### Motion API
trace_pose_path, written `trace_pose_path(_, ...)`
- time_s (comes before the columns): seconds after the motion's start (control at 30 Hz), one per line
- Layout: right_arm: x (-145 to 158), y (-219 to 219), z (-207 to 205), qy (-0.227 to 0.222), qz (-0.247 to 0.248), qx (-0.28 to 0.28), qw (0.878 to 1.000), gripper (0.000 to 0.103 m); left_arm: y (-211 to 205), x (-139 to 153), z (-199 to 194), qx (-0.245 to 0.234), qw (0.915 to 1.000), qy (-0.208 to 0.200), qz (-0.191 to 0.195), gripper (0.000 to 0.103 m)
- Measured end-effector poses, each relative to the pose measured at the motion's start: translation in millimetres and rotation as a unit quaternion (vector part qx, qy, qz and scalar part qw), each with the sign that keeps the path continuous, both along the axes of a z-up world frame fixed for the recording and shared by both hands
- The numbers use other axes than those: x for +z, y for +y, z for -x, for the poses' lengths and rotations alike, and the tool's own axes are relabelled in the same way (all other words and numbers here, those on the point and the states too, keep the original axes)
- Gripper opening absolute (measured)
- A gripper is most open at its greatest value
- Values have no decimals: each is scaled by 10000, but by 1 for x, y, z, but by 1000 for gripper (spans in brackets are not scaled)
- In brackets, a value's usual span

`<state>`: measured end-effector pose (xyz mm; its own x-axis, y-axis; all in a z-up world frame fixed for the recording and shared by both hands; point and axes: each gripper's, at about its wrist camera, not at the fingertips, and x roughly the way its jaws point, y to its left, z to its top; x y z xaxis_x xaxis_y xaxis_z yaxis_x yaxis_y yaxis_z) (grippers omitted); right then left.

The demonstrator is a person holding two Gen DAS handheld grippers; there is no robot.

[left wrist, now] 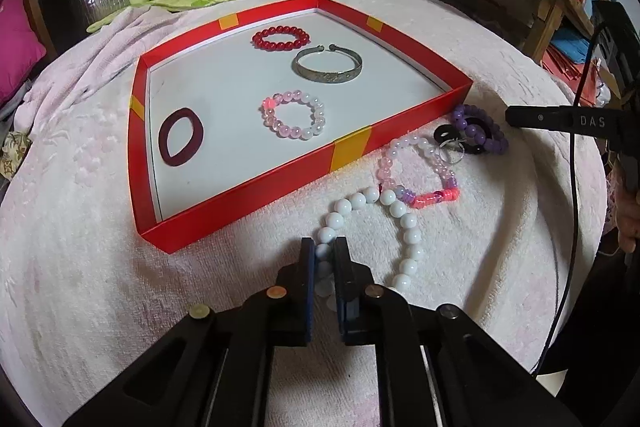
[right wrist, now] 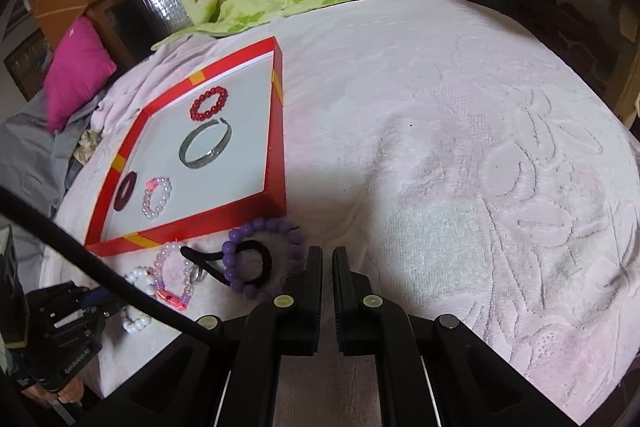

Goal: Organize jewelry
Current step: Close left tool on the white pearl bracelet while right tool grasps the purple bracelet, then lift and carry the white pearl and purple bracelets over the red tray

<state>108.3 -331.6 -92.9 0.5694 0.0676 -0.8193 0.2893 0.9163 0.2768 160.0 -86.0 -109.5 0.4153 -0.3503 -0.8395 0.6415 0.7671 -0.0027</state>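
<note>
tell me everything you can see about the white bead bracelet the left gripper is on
The white bead bracelet is a loop of round, glossy, opaque white beads that look like glass or stone. It lies flat on the pale pink towel, outside the red tray, near its front wall. The left gripper is shut on the loop's near-left side. Its far end touches the pink and clear bead strand.

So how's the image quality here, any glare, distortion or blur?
Left wrist view: fisheye bends the red tray edges; the silver bangle and foil glint. Right wrist view: dark vignette corners, soft shadow near the right gripper, white blanket sharp.
</note>
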Motion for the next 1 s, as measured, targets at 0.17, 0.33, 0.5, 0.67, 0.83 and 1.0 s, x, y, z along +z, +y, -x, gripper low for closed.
trace_pose_path(0.17,3,3,-2,-71,-250,122,9996,10,2,6,5,-33,9999,-79,66,9)
trace_pose_path(0.33,0,14,-9,16,-143,206,9997,16,7,15,8,-47,9997,-177,161,9)
trace_pose_path(0.5,-8,25,-18,215,230,279,9991,20,12,15,6,-5,9998,-105,180,10)
trace_pose_path(0.67,-11,41,-25,284,734,484,9957,20,11,14,6,-27,9998,-82,185,10)
trace_pose_path(0.83,-10,57,-24,253,1321,781,9878,10,7,8,5,-40,9999,4,96,10)
trace_pose_path(1.0,1,47,-17,25,1241,633,9903,10,5,-3,-2,101,9998,159,-29,12)
